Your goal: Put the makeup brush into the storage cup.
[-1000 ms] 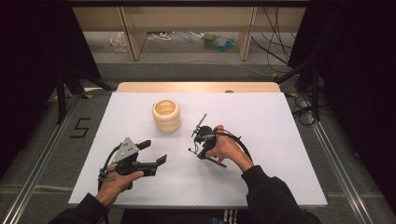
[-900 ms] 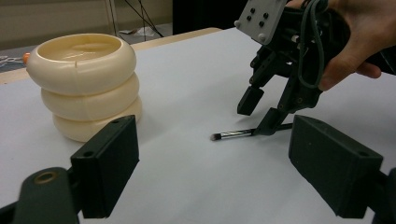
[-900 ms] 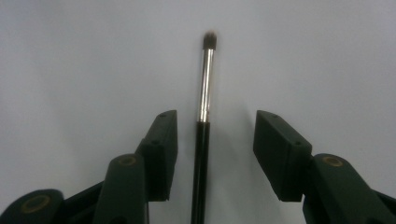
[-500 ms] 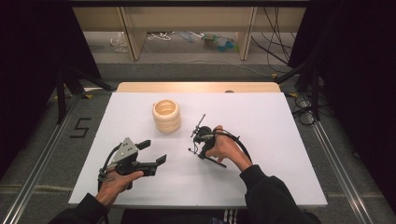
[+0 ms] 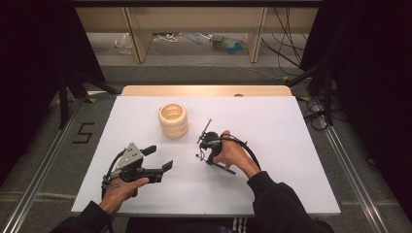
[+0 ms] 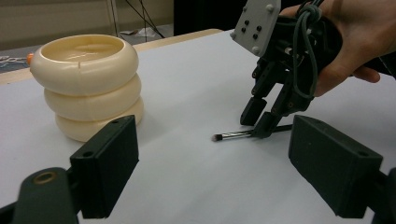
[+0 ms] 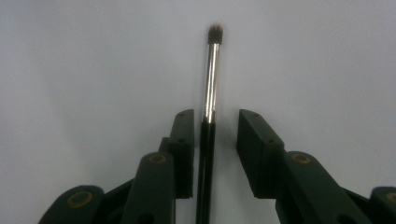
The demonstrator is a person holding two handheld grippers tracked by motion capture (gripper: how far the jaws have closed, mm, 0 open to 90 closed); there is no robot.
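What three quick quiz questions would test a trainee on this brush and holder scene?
1. True or false: the right gripper has its jaws on either side of the brush.
2. What stands left of the brush in the left gripper view? A) holder B) cup of water C) box
3. Fill in: the left gripper is ____ and holds nothing.

Key: 1 true, with a gap on one side, so not clamped. 2 A, the holder. 3 open.
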